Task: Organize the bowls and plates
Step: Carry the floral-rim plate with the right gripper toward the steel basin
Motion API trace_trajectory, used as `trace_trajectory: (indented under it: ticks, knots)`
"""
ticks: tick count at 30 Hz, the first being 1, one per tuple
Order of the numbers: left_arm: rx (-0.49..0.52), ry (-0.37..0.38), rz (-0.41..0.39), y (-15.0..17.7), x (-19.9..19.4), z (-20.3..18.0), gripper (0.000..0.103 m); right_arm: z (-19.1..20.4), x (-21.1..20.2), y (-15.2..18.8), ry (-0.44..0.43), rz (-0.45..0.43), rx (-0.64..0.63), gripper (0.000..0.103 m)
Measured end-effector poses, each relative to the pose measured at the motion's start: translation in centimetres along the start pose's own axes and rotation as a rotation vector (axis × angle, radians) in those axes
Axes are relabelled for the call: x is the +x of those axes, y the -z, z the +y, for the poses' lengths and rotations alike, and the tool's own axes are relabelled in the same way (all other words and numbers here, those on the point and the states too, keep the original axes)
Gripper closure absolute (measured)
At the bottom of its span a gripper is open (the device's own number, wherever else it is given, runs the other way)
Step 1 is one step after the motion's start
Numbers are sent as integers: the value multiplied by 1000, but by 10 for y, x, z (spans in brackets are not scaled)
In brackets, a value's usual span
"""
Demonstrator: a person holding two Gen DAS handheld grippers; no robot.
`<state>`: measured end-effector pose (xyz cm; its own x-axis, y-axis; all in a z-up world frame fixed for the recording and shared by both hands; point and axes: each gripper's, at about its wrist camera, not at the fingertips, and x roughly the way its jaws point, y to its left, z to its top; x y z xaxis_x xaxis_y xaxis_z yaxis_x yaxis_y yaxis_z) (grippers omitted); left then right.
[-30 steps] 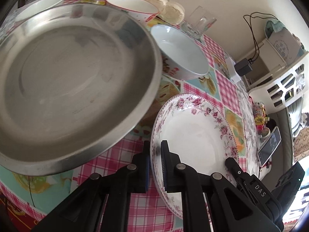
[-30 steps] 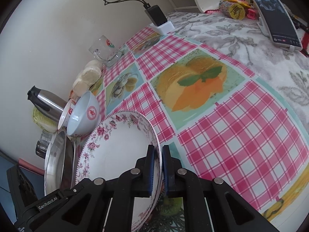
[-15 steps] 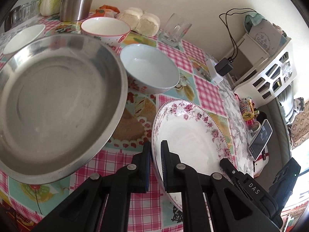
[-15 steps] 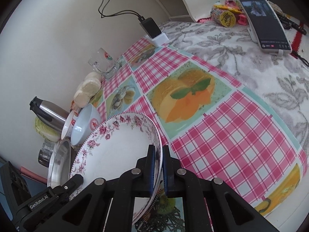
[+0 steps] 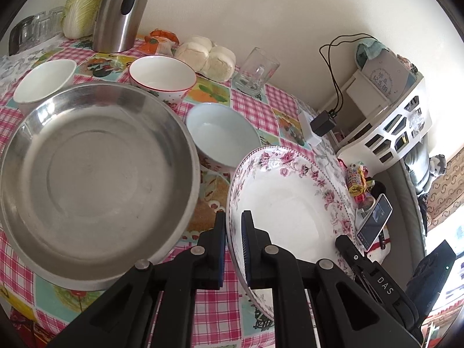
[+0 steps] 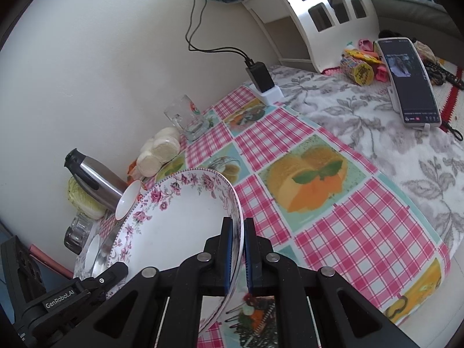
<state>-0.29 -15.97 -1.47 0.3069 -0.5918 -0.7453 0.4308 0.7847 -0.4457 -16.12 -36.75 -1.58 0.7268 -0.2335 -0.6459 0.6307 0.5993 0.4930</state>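
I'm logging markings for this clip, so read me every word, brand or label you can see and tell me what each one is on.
"DAS": on the right gripper body, seen from the left wrist.
"GenRobot.AI": on the left gripper body, seen from the right wrist.
Card on the white shelf: printed characters, too blurred to read.
Phone screen: text too small.
Glass mug logo: unreadable.

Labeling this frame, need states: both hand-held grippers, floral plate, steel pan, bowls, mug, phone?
Left hand-held gripper: shut on floral plate rim.
Right hand-held gripper: shut on opposite rim.
Floral plate: held, tilted, empty.
Steel pan: on table, empty.
Blue bowl: upright, empty.
Red-rimmed bowl: upright, empty.
White bowl: upright, empty.
Mug: upright, empty.
Phone: screen on.
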Motion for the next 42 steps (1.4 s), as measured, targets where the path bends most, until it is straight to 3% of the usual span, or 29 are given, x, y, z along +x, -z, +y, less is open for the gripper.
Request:
trace_trajectory:
  ticks: [18, 42]
  knots:
    - [-132, 8, 7, -32, -22, 68, 93, 66, 20, 20, -31, 42, -93, 94]
    - [-368, 67, -105, -61, -74, 172, 93, 170, 53, 52, -146, 66, -250, 94]
